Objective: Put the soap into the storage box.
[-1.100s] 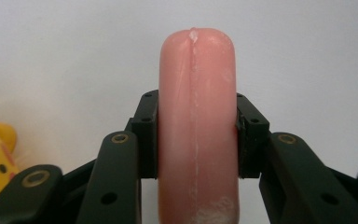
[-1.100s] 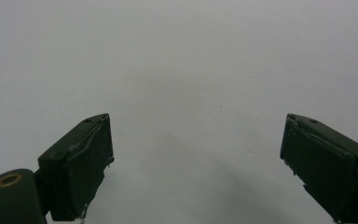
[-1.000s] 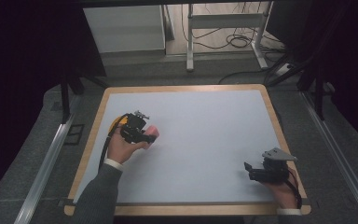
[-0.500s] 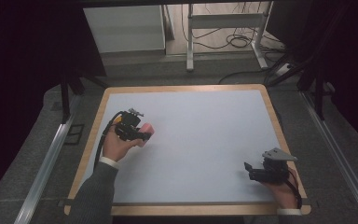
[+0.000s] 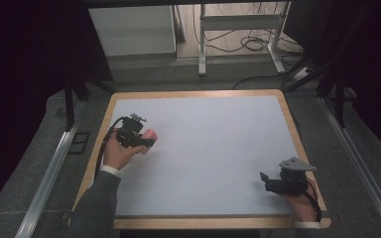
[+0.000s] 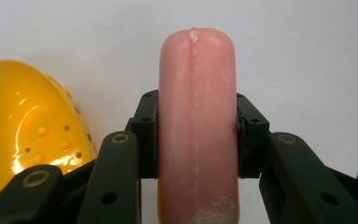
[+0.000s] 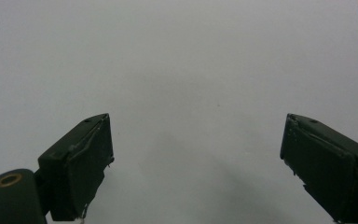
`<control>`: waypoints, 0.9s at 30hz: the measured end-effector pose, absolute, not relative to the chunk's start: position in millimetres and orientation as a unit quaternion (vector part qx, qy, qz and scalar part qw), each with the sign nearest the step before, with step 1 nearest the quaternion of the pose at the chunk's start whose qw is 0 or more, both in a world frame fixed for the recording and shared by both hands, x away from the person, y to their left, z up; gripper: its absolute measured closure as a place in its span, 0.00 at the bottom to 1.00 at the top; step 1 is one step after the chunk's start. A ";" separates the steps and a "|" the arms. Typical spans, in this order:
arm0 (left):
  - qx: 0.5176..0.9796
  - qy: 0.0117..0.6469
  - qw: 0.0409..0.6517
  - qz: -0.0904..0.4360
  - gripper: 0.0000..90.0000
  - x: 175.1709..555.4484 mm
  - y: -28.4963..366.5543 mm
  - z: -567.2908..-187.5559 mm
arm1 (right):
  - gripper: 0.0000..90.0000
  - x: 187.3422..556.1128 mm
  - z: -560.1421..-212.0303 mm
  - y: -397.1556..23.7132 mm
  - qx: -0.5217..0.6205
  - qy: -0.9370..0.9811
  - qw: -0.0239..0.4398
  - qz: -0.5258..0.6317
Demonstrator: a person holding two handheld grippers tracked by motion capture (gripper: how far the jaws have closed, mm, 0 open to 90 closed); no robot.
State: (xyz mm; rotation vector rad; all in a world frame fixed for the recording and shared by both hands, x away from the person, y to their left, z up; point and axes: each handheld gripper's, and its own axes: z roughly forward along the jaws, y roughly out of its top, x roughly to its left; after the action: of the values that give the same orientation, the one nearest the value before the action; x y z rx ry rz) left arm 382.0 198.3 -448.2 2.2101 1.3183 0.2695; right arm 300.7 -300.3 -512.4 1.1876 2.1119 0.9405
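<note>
A pink sausage-shaped piece stands upright between the black jaws of my left gripper, which is shut on it at mid-length. Beside it lies a glossy yellow rounded thing with small holes. From above, the left gripper is at the left side of the white board, held in a hand, with the pink piece poking out to its right. My right gripper rests near the front right corner. Its jaws stand wide apart over bare white surface, open with nothing between them.
The white board has a wooden rim and sits on a grey floor mat. Metal rails run along both sides. A table frame and cables stand behind the board.
The left hand and its gripper, still holding the pink piece, have drifted a little to the left. The right gripper has stayed put.
</note>
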 end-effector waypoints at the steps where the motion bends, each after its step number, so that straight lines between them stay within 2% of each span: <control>1: 0.820 0.491 0.275 0.101 0.67 381.9 200.0 -447.7 | 0.10 300.7 -512.5 -300.0 0.440 0.784 0.268 0.347; 27: 0.795 0.523 0.287 0.110 0.67 387.6 230.7 -438.8 | 0.10 300.9 -513.6 -299.1 0.442 0.783 0.267 0.346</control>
State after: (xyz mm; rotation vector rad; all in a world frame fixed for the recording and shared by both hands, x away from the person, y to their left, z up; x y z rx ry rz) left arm 387.6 230.7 -438.8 2.1252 1.3973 0.2944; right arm 300.9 -299.1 -513.6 1.1939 2.1132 0.9325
